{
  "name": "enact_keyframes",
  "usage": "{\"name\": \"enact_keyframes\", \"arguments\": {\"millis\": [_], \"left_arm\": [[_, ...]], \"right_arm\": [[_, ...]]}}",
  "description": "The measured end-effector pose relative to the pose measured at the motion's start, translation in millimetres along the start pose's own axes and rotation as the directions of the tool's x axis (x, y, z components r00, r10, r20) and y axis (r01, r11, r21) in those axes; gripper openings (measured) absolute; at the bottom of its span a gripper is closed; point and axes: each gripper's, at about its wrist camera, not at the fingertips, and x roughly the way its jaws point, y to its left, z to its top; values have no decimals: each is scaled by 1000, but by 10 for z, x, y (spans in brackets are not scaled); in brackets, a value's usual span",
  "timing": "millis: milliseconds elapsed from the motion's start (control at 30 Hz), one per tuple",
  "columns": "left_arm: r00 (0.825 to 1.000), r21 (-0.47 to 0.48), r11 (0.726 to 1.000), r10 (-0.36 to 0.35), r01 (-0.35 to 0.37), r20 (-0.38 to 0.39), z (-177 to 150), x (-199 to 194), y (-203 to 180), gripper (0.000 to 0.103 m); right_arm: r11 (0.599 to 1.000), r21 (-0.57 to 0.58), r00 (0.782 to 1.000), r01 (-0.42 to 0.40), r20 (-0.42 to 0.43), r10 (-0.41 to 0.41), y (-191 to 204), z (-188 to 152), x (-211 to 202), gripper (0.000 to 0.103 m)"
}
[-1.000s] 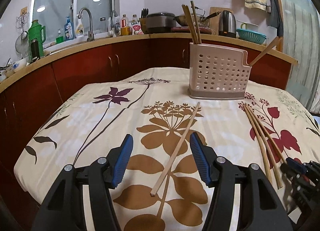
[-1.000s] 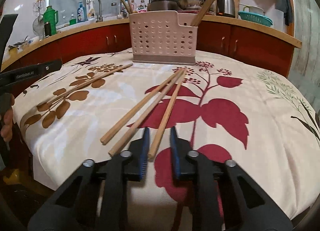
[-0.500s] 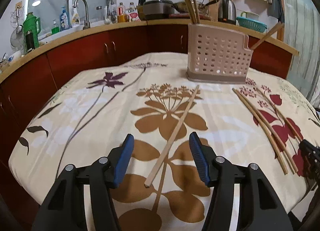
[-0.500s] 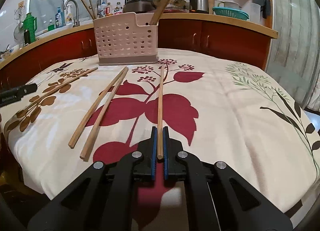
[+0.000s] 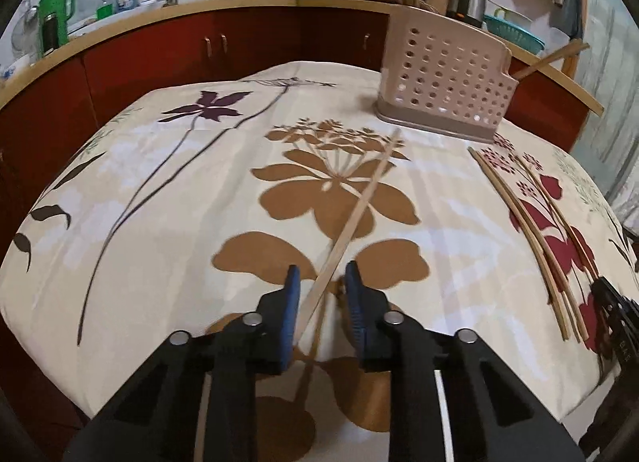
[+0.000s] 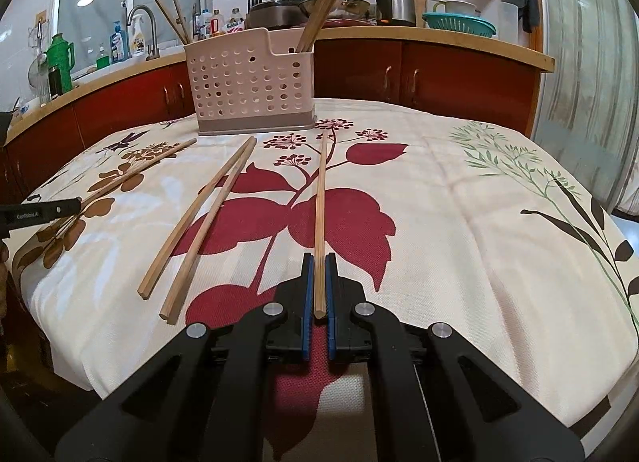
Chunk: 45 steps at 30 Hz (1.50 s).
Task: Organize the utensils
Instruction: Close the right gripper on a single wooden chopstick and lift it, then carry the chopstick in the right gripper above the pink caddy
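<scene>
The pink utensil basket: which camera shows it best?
The right wrist view: the pink utensil basket stands near centre, sharp, both compartments' chopsticks visible. In the left wrist view the basket sits off to the right, blurred, its chopsticks cut off.

Cream tablecloth (image 6: 459, 222) with red and brown flowers, pale pink holder (image 6: 251, 82), tan chopsticks (image 6: 195, 230)

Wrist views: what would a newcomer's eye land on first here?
Each tool has a chopstick between its pads: the right tool is shut on one chopstick lying along the red leaf print, while the left tool is closing around another. Behind stands the perforated holder, sticks already inside.
</scene>
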Motion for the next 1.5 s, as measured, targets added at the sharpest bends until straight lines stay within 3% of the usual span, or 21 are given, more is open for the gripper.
{"name": "enact_keyframes", "arguments": {"millis": [133, 367, 500, 733, 1167, 1500], "left_arm": [[1000, 28, 999, -20, 21, -13, -42, -8, -133, 22], [1000, 51, 999, 8, -8, -2, -119, -63, -238, 27], [1000, 52, 999, 15, -16, 5, -144, -85, -246, 7], [996, 86, 995, 45, -51, 71, -144, -226, -288, 7], [949, 158, 981, 56, -109, 309, 56, -758, -440, 7], [915, 149, 984, 28, -95, 402, 185, -1117, -467, 7]], "right_arm": [[1000, 4, 1000, -3, 0, 3, -6, -2, -2, 6], [1000, 4, 1000, -4, -1, 4, -1, 0, -5, 6], [1000, 6, 1000, -6, 1, 6, -16, -14, -37, 6], [1000, 16, 999, -1, 35, 0, -67, 37, -169, 6], [1000, -6, 985, 4, 175, -3, -38, 376, -600, 6], [1000, -30, 966, 5, 258, 3, 38, 589, -904, 6]]}}
